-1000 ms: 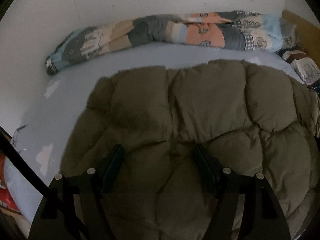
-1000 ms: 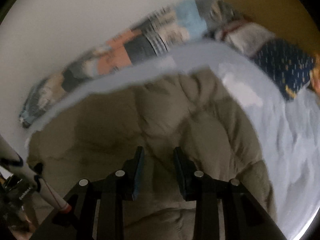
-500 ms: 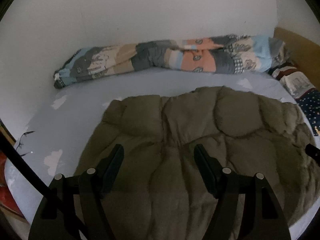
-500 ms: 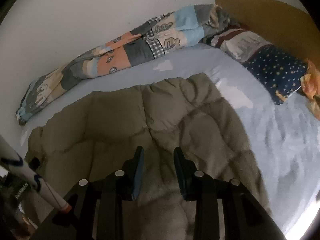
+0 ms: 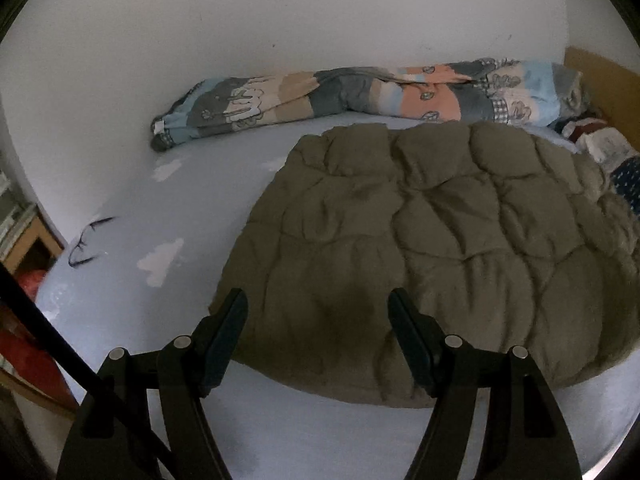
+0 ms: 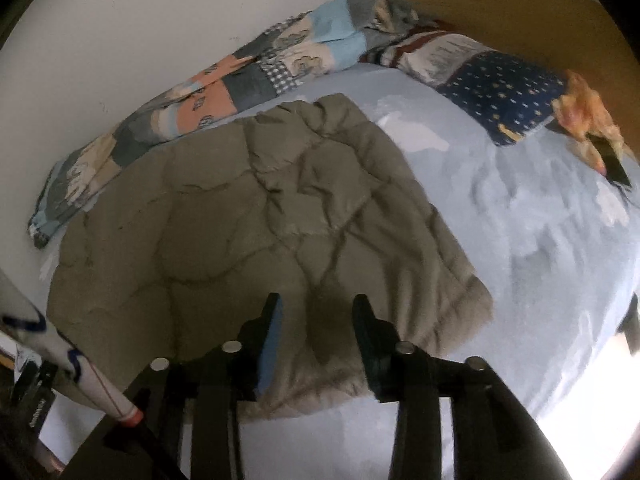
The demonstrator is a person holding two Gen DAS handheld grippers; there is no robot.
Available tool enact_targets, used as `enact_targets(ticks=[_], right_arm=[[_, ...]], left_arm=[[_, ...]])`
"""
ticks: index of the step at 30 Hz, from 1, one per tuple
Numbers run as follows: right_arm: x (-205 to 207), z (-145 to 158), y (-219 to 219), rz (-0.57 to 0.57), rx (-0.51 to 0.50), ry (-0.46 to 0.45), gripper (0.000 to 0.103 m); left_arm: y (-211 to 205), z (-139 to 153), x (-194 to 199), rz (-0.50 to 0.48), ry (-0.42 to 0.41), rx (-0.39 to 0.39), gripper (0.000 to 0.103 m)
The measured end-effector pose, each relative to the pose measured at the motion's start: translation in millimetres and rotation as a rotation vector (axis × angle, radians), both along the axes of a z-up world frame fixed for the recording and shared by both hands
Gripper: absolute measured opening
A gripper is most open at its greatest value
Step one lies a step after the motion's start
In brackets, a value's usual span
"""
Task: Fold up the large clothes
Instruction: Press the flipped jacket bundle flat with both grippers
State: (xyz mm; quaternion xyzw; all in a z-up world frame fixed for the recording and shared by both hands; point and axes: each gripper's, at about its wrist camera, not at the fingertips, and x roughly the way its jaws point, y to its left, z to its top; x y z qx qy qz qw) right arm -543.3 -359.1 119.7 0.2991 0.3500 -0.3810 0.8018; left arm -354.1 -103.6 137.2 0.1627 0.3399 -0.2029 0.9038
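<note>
Quilted jacket [image 5: 432,248]: we laid it flat mid-bed for folding. Left gripper [image 5: 318,324] and right gripper [image 6: 316,326] hover above its near edge, both gaping, holding nothing.

Left wrist view looks from near edge of bed [image 5: 120,208], slightly down, toward wall [image 5: 280,12]. Right wrist view looks from same edge, angled more toward headboard [image 6: 500,4]. Both share olive quilted jacket [image 5: 420,240] [image 6: 260,208] (close, low in frame) and patchwork blanket [image 5: 360,96] [image 6: 248,76].
</note>
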Motion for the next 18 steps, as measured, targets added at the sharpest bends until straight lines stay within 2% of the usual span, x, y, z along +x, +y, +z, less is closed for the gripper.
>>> enact_targets(ticks=[1,3,7,12,18], right_arm=[[-4,-3,-1,-0.018,0.016,0.004,0.049],[-6,-10,-5,-0.042,0.045,0.021,0.049],[-4,-17,-13,-0.056,0.053,0.059,0.049],[8,-27,-15,-0.025,0.041,0.123,0.052],[12,-34,-18,-0.003,0.049,0.150,0.053]], left_arm=[[0,-3,3,0.005,0.000,0.010,0.072],[-1,-11,10,0.023,0.018,0.030,0.072],[-6,-19,20,0.029,0.034,0.017,0.072],[-15,-25,24,0.026,0.028,0.031,0.072],[-20,-29,25,0.016,0.018,0.052,0.072]])
